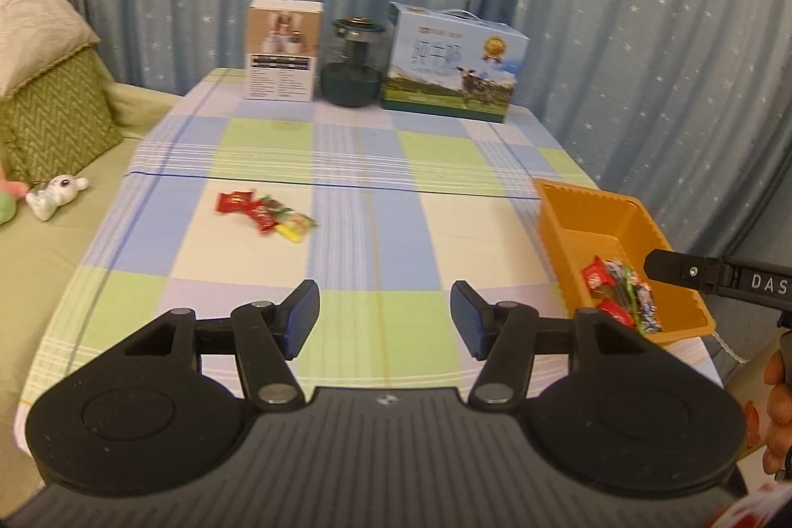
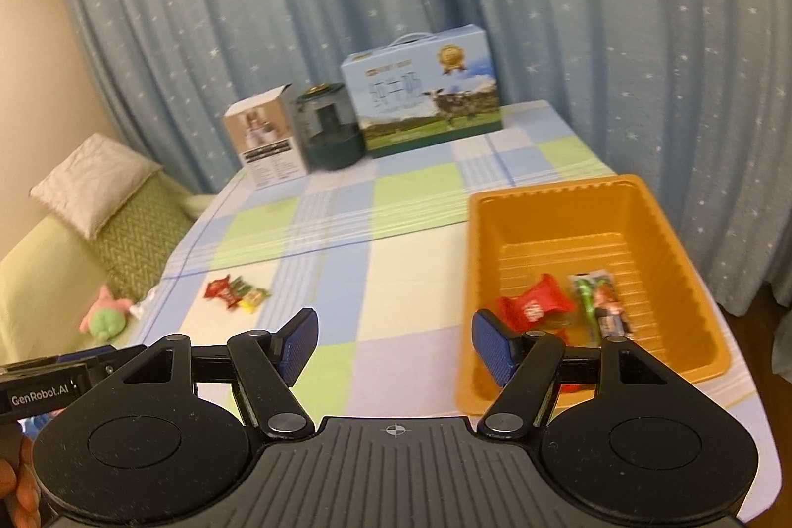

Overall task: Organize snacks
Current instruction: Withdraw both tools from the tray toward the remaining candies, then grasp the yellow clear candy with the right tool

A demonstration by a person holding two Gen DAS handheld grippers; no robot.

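An orange plastic tray [image 1: 559, 206] [image 2: 584, 201] sits at the table's right edge and holds several wrapped snacks [image 1: 621, 293] [image 2: 539, 305], red and green ones among them. A small pile of loose snacks [image 1: 265, 214] [image 2: 235, 293] lies on the checked tablecloth, left of centre. My left gripper [image 1: 383, 317] hovers open over the near part of the table with nothing between its blue pads. My right gripper [image 2: 393, 342] is open and empty too, its right pad over the tray's near left corner. The right gripper's finger [image 1: 683, 270] reaches in over the tray in the left wrist view.
At the table's far edge stand a white box [image 1: 282, 50] [image 2: 265, 144], a dark green jar [image 1: 354, 63] [image 2: 326, 127] and a blue milk carton box [image 1: 453, 65] [image 2: 425, 97], before a blue starred curtain. A bed with pillows [image 1: 49, 92] and soft toys [image 1: 54, 194] lies left.
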